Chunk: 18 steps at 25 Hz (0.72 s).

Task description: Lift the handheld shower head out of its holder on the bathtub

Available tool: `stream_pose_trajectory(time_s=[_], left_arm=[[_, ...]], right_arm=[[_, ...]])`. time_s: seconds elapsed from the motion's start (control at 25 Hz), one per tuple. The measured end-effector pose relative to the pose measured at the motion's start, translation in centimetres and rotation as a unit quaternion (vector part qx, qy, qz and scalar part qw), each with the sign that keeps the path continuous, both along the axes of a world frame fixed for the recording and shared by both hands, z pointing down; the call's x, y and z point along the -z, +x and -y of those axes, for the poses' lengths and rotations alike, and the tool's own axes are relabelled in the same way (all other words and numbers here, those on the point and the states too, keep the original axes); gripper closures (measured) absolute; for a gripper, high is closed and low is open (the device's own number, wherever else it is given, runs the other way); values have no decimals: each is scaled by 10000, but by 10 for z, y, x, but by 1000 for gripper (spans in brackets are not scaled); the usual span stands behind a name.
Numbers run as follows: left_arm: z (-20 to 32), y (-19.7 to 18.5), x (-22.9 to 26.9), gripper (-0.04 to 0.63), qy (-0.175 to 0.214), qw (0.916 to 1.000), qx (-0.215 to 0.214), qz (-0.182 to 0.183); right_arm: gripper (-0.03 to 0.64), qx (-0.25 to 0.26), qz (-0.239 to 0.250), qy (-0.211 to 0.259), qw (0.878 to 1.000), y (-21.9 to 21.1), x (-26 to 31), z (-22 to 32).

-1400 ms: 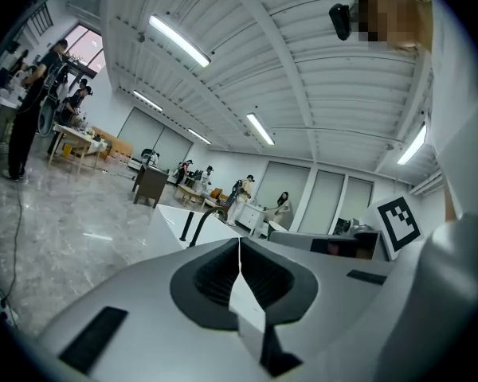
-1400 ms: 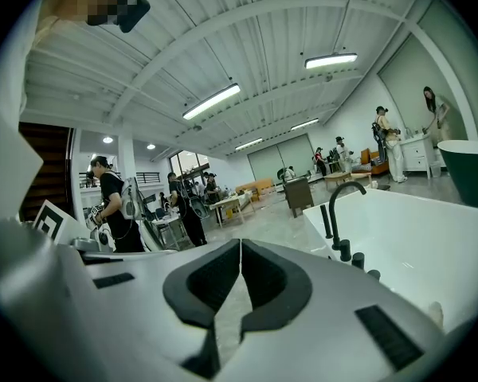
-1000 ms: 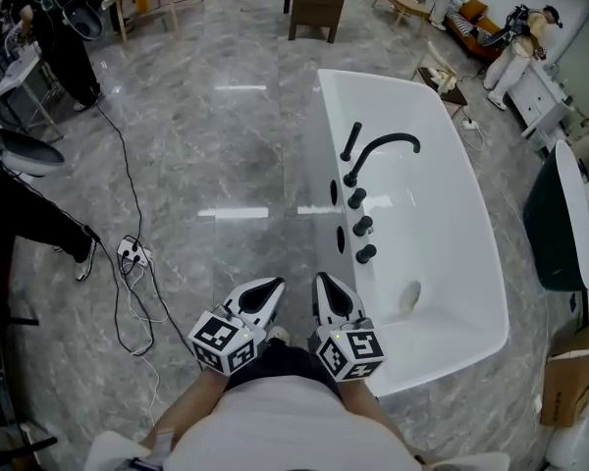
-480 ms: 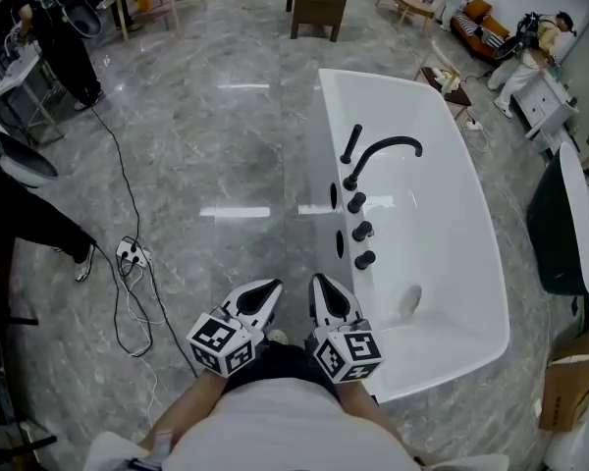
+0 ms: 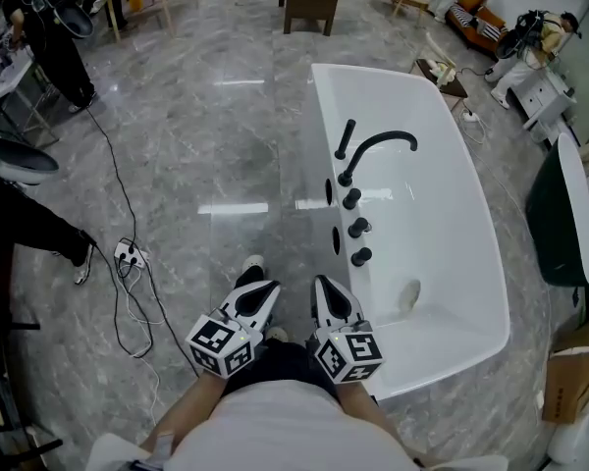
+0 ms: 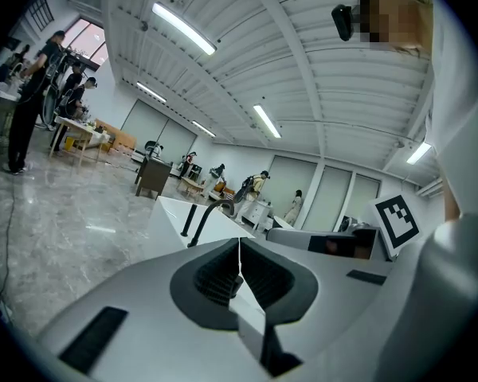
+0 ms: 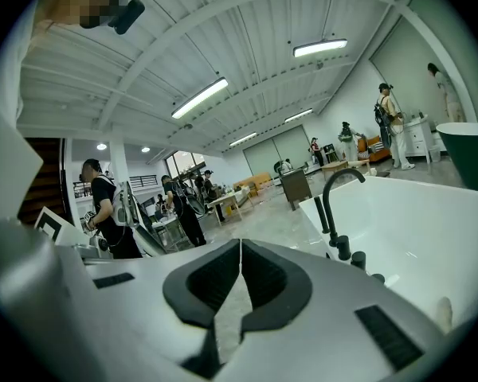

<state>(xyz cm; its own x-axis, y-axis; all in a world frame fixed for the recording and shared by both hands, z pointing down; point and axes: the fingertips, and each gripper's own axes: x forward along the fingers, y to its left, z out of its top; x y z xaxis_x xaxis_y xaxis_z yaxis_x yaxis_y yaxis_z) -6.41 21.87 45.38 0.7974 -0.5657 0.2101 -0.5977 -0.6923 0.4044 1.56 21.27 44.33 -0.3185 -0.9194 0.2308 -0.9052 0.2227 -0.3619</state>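
Left gripper (image 5: pixel 263 292) and right gripper (image 5: pixel 327 290), lower centre, are clenched shut on nothing. The black handheld shower head (image 5: pixel 347 139) stands upright on the bathtub (image 5: pixel 412 82) rim, above centre; its holder is too small to discern.

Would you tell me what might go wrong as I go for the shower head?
The left gripper and right gripper are shut; they must open before reaching the shower head. It stands close to the spout, so a jaw may knock that. The floor cable could trip you.
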Motion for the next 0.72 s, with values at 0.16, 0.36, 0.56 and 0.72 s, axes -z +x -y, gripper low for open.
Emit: stream_pose_trajectory(time_s=[0.16,0.36,0.56,0.72], left_arm=[[5,0,1,583,-14,10000,-16,-2],[27,1,-2,583,-42,10000,-20,-17],[63,7,-5,583,-60,9999,-120,-12],[100,19,6,583,21,9996,-262,-50]], right_arm=[[598,-44,-12,-39,10000,2,-2,5],[598,-103,-33,-58,9999,5,-6,24],[598,-226,-64,-74,9997,12,-9,55],[598,-371,-108,-48,9992,25,-2,89]])
